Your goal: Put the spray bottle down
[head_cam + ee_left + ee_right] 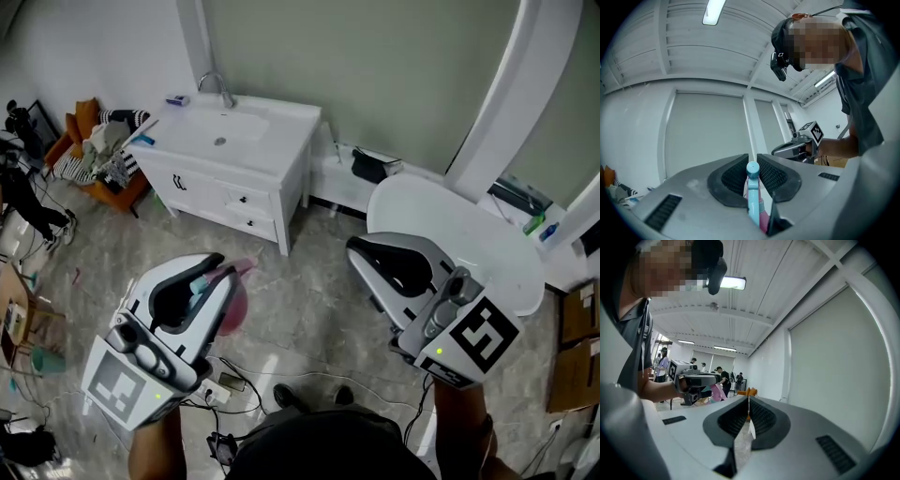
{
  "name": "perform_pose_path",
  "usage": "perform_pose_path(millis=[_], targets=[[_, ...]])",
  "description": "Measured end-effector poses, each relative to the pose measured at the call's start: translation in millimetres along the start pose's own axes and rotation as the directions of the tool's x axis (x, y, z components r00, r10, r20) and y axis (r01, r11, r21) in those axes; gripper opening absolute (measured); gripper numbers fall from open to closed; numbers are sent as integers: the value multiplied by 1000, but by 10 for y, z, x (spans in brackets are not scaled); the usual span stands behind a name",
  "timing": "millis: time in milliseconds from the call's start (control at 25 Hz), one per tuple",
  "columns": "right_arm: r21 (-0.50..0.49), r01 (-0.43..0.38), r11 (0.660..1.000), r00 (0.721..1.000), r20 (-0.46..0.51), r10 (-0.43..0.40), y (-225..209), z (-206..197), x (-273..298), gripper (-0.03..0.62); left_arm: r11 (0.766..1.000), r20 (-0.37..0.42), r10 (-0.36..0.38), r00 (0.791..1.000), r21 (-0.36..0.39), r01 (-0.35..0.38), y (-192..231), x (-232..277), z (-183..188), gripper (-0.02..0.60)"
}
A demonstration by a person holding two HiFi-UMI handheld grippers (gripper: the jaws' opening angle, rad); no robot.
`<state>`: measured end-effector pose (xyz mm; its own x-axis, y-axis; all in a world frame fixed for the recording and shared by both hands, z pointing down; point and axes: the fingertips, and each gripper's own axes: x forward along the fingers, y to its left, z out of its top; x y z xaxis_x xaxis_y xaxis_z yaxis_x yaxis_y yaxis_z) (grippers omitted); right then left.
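Note:
The spray bottle point(234, 298) has a pink body and a light blue head. My left gripper point(217, 274) is shut on it and holds it in the air over the floor at lower left. In the left gripper view the blue nozzle point(753, 190) stands clamped between the black pads point(774, 177) of my left gripper point(751, 160). My right gripper point(366, 251) hangs beside the near edge of the round white table point(469, 225), jaws together and empty. In the right gripper view its jaws point(748, 401) meet with nothing between them, and the left gripper with the pink bottle point(716, 392) shows at left.
A white sink cabinet point(234, 150) stands at the back. An orange chair with clutter point(94, 155) is at far left. Cables and a power strip point(225, 386) lie on the marble floor. Cardboard boxes point(574, 347) stand at right. Small bottles point(539, 225) sit on a ledge behind the table.

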<state>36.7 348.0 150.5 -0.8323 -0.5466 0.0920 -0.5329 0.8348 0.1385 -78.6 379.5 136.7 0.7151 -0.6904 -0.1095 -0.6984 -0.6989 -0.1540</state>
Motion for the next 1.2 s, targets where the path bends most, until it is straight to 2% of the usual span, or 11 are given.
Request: perform_pose_path(millis=[320, 680, 880, 960, 1200], targets=[[-14, 37, 999, 999, -3, -37, -48, -114, 64, 11, 1000, 25, -16, 1000, -2, 16, 105, -24, -142, 54], [-20, 9, 1000, 1000, 4, -9, -94, -106, 64, 11, 1000, 26, 17, 1000, 4, -17, 104, -11, -128, 54], [-20, -18, 1000, 1000, 21, 19, -139, 73, -19, 11, 999, 8, 49, 999, 18, -49, 52, 8, 63, 54], [-19, -33, 999, 999, 26, 33, -254, 93, -121, 11, 998, 0, 65, 998, 21, -65, -10, 134, 104, 54], [-7, -75, 997, 996, 51, 75, -913, -296, -497, 11, 993, -25, 108, 994, 48, -107, -303, 858, -134, 54]])
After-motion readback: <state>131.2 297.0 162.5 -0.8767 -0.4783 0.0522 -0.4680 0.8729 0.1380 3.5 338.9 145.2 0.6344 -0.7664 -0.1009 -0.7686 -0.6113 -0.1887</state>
